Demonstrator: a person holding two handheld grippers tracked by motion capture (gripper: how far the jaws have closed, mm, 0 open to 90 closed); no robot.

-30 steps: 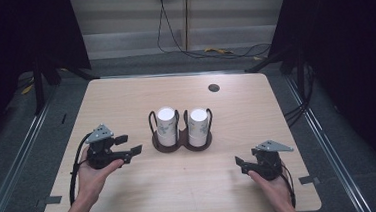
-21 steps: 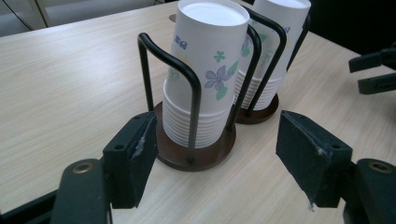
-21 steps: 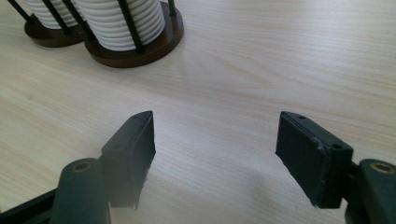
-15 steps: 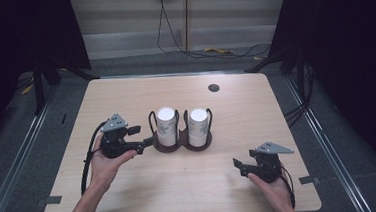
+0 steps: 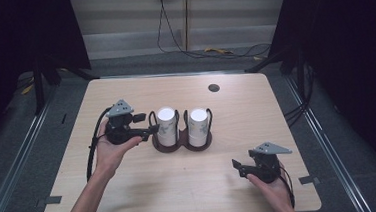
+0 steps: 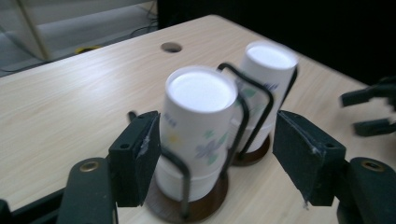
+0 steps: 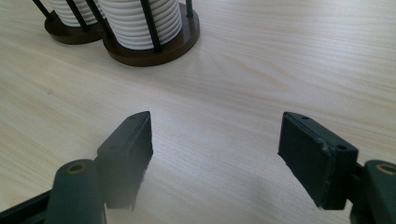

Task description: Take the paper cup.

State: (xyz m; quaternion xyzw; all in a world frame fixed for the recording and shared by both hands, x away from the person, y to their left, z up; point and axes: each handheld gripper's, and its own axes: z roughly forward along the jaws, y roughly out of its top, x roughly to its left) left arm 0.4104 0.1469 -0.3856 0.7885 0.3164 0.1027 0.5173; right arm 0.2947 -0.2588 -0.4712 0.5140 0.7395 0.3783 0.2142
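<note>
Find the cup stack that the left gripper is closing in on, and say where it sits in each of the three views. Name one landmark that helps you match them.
High view: the left cup stack stands left of centre, in the holder's left ring.
Left gripper view: it sits centre frame, between the open jaws.
Right gripper view: just its ribbed base at the top-left edge.
Shared landmark: the dark wooden holder base.

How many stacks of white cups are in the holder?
2. One stack of cups stands in the left ring of the wire holder, between the open jaws of the left gripper. The other stack stands in the right ring beside it.
</note>
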